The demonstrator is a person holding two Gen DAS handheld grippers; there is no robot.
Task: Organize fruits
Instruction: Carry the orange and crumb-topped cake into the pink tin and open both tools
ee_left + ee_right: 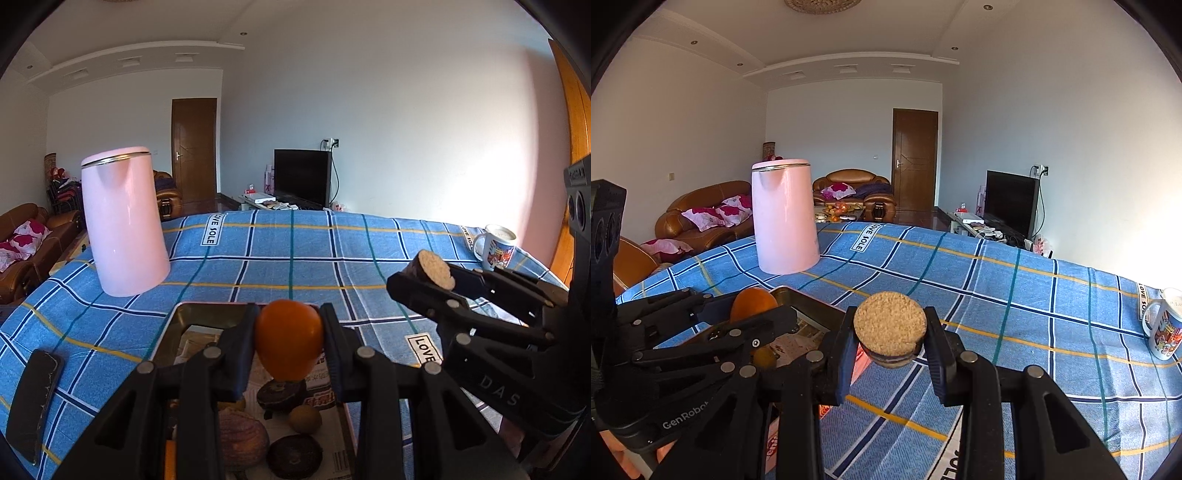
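In the left wrist view, a smooth round orange fruit (pixel 289 339) is squeezed between the two black fingers of the left gripper (pixel 289 341). It is held up in the air over a shiny metal tray (pixel 173 325) lined with printed paper. More fruits are lying in the tray below: dark round fruits (pixel 294 456), a small brown fruit (pixel 305 418) and a purple ridged one (pixel 242 437). A tall pink kettle (pixel 123 221) stands well behind the tray on the blue checked cloth (pixel 295 258).

In the right wrist view, a round dark fruit with a pale grainy cut face (pixel 890 326) is pinched by the right gripper (pixel 891 341), above the cloth and just beside the tray. A printed white mug (pixel 1163 328) is seen far to the right.

The orange fruit is smooth and round, so it could slip out and land on the fruits under it. The two grippers are close, so they could be bumped together.
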